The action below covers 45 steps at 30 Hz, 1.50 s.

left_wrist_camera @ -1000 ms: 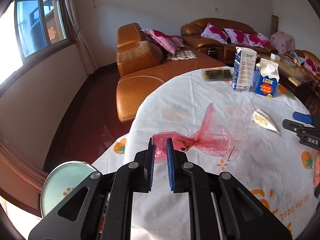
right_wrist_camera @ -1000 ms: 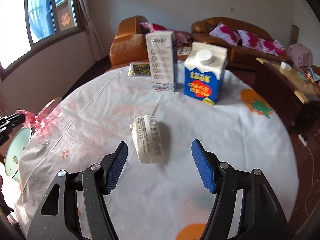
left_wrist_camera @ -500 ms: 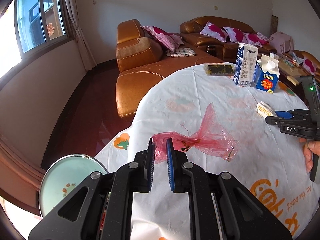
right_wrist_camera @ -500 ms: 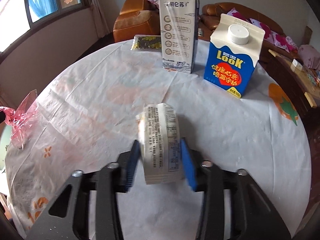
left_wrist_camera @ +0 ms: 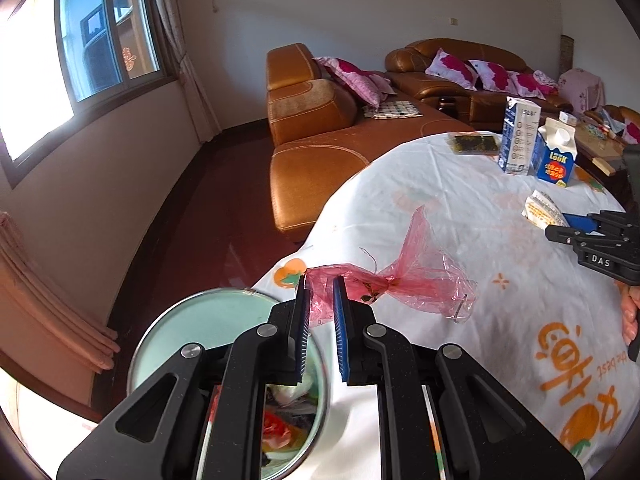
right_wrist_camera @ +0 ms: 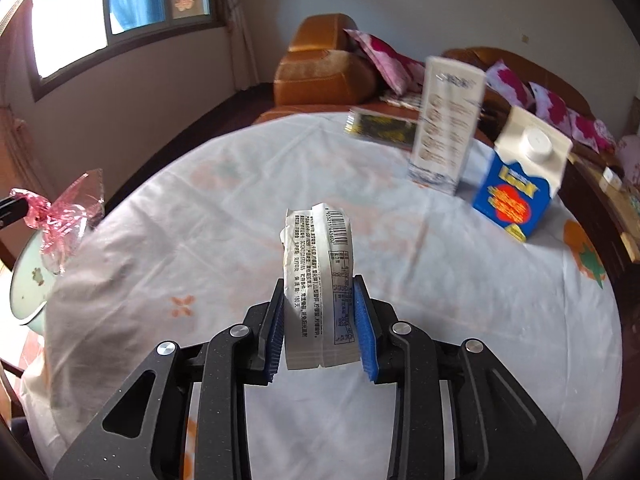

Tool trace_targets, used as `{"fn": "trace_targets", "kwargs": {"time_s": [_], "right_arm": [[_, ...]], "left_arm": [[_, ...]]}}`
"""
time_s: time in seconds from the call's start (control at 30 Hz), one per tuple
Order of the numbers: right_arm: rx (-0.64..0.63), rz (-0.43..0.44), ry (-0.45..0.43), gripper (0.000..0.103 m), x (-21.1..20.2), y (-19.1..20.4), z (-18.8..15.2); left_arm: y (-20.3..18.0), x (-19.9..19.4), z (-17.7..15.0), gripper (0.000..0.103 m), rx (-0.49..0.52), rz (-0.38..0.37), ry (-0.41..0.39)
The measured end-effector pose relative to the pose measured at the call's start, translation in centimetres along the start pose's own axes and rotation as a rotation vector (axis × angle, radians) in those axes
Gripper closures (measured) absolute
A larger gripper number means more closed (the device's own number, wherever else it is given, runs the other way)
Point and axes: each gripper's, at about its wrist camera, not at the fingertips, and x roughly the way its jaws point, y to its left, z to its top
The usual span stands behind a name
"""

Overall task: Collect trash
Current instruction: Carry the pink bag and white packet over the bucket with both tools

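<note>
Left gripper (left_wrist_camera: 320,300) clamped on one pink wrapper (left_wrist_camera: 404,284) above the bin (left_wrist_camera: 176,328), right gripper (right_wrist_camera: 318,304) clamped on one white packet (right_wrist_camera: 318,280) above the table (right_wrist_camera: 200,220), two cartons, tall carton (right_wrist_camera: 444,124), blue carton (right_wrist_camera: 520,188), standing behind.

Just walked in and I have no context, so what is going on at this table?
A person is clearing trash off a round table, with a gripper in each hand. The left gripper is shut on a crumpled pink plastic bag, held near the pale green bin beside the table. The right gripper is shut on a white printed wrapper, lifted above the cloth. A tall carton, a blue carton and a flat dark packet still stand on the table.
</note>
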Motion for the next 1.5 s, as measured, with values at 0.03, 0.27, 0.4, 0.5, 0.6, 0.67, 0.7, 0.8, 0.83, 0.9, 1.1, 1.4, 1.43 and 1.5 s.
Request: {"fn": "trace_targets", "kwargs": {"time_s": [0.03, 0.27, 0.4, 0.5, 0.6, 0.67, 0.7, 0.8, 0.83, 0.9, 1.1, 1.4, 1.43, 1.5], "right_arm": [[-0.014, 0.015, -0.012, 0.071, -0.2, 1.0, 0.2], [-0.11, 0.088, -0.053, 0.072, -0.5, 7.1, 1.4], [-0.167, 0.119, -0.065, 0.072, -0.3, 10.7, 1.9], [-0.194, 0.14, -0.069, 0.072, -0.1, 12.4, 2.3], [-0.221, 0.159, -0.073, 0.072, 0.1, 14.2, 2.7], [-0.24, 0.167, -0.076, 0.072, 0.1, 15.1, 2.8], [-0.249, 0.171, -0.077, 0.072, 0.1, 15.6, 2.8], [-0.278, 0.179, -0.081, 0.072, 0.2, 17.0, 3.0], [-0.286, 0.182, -0.082, 0.072, 0.2, 17.3, 3.0], [-0.298, 0.189, -0.08, 0.072, 0.4, 18.2, 3.1], [-0.329, 0.204, -0.079, 0.073, 0.8, 20.2, 3.2], [-0.373, 0.227, -0.078, 0.073, 1.1, 22.6, 3.2], [-0.377, 0.229, -0.077, 0.073, 1.2, 22.8, 3.2], [-0.383, 0.233, -0.076, 0.073, 1.3, 23.3, 3.2]], "left_arm": [[0.6, -0.2, -0.3, 0.092, -0.004, 0.011, 0.003], [4.3, -1.7, -2.1, 0.092, -0.029, 0.087, 0.016], [6.3, -2.0, -3.3, 0.092, -0.049, 0.136, 0.033], [7.8, -2.3, -4.1, 0.092, -0.068, 0.165, 0.046], [9.0, -2.5, -4.9, 0.092, -0.083, 0.189, 0.056], [9.6, -2.6, -5.3, 0.092, -0.092, 0.204, 0.06], [9.9, -2.7, -5.4, 0.092, -0.095, 0.21, 0.063], [10.6, -2.9, -5.9, 0.092, -0.098, 0.237, 0.063], [10.8, -2.9, -6.0, 0.092, -0.098, 0.242, 0.063], [11.3, -2.9, -6.2, 0.092, -0.106, 0.248, 0.067], [12.7, -3.0, -7.0, 0.092, -0.119, 0.283, 0.074], [13.9, -2.8, -7.7, 0.092, -0.144, 0.305, 0.091], [14.0, -2.8, -7.8, 0.092, -0.146, 0.307, 0.092], [14.2, -2.8, -7.9, 0.092, -0.151, 0.312, 0.094]]}}
